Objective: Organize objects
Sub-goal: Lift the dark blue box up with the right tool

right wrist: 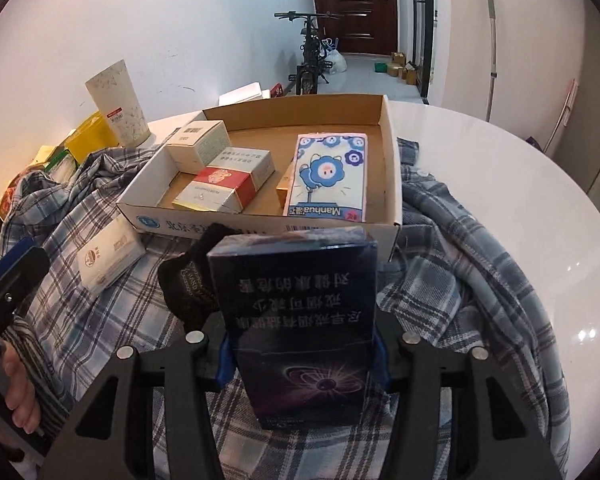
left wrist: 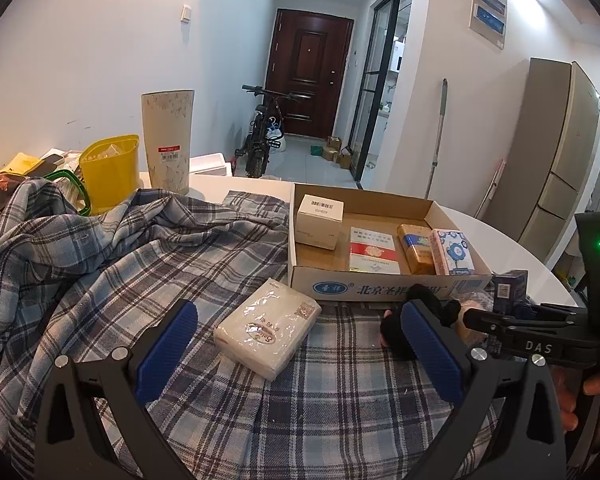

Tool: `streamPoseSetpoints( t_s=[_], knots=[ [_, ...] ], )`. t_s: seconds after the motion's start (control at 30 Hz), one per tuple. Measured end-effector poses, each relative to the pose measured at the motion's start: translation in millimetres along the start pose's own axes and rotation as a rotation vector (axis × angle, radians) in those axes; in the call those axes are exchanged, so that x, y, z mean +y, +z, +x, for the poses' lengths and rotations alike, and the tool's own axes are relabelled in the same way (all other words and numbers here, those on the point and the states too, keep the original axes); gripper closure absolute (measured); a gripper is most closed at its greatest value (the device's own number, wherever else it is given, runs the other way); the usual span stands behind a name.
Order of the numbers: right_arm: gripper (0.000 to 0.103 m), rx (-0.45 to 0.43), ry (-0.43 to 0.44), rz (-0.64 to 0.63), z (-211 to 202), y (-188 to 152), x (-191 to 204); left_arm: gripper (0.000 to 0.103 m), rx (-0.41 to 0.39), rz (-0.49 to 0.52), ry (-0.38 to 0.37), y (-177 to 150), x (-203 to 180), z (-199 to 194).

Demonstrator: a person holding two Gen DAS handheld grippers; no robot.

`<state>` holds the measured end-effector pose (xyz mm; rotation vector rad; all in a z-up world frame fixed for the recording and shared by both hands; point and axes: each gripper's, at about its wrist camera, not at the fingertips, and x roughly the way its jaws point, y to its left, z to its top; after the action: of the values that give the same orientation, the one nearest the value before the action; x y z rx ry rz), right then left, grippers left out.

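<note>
Matt cardboard tray (right wrist: 390,152), soft woven plaid cloth (left wrist: 140,264), glossy plastic-wrapped tissue pack (left wrist: 268,332), glossy white tabletop (right wrist: 500,184).

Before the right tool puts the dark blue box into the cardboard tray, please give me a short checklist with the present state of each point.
1. Right tool shut on the dark blue cigarette box: ok.
2. Free floor in the shallow cardboard tray, behind the flower-print tissue pack: ok.
3. Tray's front wall still ahead of the box, so lift is needed: not ok.
4. Left tool open, outside the tray: ok.
5. Wrapped white tissue pack on the plaid cloth, awaiting pickup: ok.
6. Black fabric item clear of the box: cannot tell.
</note>
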<state>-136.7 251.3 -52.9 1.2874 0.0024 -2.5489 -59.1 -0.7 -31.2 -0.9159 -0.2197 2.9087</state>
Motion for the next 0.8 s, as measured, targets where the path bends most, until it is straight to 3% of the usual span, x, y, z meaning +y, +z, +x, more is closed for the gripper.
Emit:
streamPoseSetpoints(
  t_s=[0.13,0.27,0.63,0.73,0.8],
  knots=[
    [0.043,0.051,-0.007,0.000,-1,-1,-2,0.000,0.002,0.003,0.002,-1,0,1],
    [0.043,0.093,0.016,-0.002,-1,0,-4,0.000,0.001,0.004,0.001,-1,-1,1],
    [0.041,0.080,0.095,-0.044,-16,3,-2,0.000,0.007,0.004,0.002,-2,-1,2],
    [0.052,0.070,0.056,-0.066,-12,2,2,0.000,0.005,0.003,0.002,-2,-1,2],
    [0.053,0.041,0.032,-0.055,-13,3,1,0.000,0.005,0.002,0.003,-2,-1,2]
  ],
)
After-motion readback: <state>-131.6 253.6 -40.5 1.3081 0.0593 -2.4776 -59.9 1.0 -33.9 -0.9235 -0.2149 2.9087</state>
